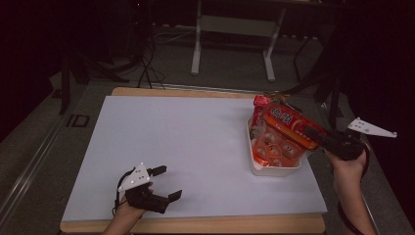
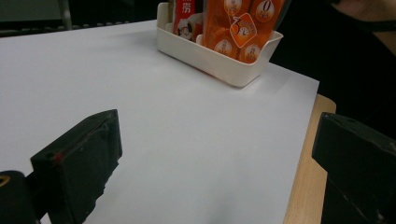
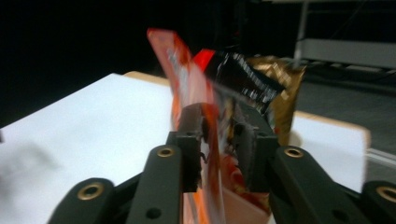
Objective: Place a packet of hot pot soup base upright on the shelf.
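At table's right edge, right gripper (image 1: 319, 135): jaws parted slightly around the packet's edge, one pad off it
Orange glossy snack packet (image 1: 286, 128): printed, crinkled, tilted upright in white plastic bin (image 1: 274, 169)
Left gripper (image 1: 164, 183): jaws wide apart, holding nothing, over white sheet (image 1: 195, 147)

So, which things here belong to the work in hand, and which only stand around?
In the work:
- orange snack bag between the right gripper's jaws
- white bin under it
- other packets in the bin

Standing around:
- left gripper, open over bare table
- metal frame on the floor behind
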Tool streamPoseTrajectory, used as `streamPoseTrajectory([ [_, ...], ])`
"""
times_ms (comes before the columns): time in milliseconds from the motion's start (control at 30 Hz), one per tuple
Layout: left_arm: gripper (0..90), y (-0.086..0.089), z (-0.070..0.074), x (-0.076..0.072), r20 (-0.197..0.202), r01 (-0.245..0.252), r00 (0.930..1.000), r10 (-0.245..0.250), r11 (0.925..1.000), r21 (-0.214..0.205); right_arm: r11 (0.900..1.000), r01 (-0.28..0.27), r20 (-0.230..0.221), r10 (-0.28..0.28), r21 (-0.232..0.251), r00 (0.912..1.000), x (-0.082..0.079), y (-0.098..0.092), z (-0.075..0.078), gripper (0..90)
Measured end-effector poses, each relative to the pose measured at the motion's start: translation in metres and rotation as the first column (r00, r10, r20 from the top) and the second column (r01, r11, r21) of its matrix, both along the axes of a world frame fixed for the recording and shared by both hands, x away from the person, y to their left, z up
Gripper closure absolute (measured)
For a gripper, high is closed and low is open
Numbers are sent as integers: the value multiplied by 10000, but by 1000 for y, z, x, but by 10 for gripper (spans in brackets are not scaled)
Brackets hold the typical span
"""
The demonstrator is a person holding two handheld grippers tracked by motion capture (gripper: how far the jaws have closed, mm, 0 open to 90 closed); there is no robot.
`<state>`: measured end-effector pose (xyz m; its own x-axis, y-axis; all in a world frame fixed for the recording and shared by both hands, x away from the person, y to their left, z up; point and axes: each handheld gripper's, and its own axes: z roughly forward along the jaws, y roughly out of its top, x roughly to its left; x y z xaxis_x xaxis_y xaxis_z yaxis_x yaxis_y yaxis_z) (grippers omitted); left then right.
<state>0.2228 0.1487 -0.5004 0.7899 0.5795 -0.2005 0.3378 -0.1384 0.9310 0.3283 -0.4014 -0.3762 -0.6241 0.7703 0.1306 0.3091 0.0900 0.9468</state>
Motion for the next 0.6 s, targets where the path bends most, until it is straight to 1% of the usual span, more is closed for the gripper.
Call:
streamPoseTrajectory([
  [67,22,0,0,0,-5,3,10000,-3,10000,-23,9999,124,80,-124,-1,9999,-1,1,6,693],
  [100,22,0,0,0,11,-10,10000,10,10000,-22,9998,179,130,-180,49,9998,-1,1,11,711],
  [133,22,0,0,0,14,-18,10000,18,10000,-44,9997,264,156,-264,-2,9995,-2,1,14,707],
  [167,22,0,0,0,9,-4,10000,4,10000,-61,9995,307,158,-308,52,9994,-2,1,17,705],
  [200,22,0,0,0,6,-5,10000,5,10000,-71,9996,259,132,-261,113,9996,-2,0,19,733],
  [233,22,0,0,0,9,-11,10000,11,9999,-102,9991,419,166,-418,-91,9990,-3,1,22,729],
  [267,22,0,0,0,-12,-12,10000,12,10000,-77,9984,538,177,-535,-169,9984,-3,1,23,717],
  [300,22,0,0,0,-22,-22,10000,21,10000,-75,9989,474,118,-474,51,9988,-2,-1,25,715],
  [333,23,0,0,0,-18,-10,10000,9,9999,-110,9988,449,174,-453,190,9988,-2,-2,27,710],
  [367,22,0,0,0,-32,-2,10000,2,10000,-98,9986,407,310,-418,349,9986,-4,-2,29,681],
  [400,22,0,0,0,-19,12,10000,-12,10000,-55,9984,244,429,-266,508,9987,-5,-2,31,642],
  [433,22,0,0,0,4,0,10000,0,10000,-62,9980,127,531,-160,622,9985,-6,-1,34,625],
  [500,22,0,0,0,4,0,10000,0,10000,-62,9978,86,592,-125,664,9982,-8,1,36,625],
  [533,23,-1,0,0,6,14,10000,-14,10000,-77,9981,-173,688,132,587,9975,-11,7,43,593],
  [600,23,-1,0,0,-5,37,10000,-37,10000,-61,9977,-422,703,384,526,9968,-15,14,48,542],
])
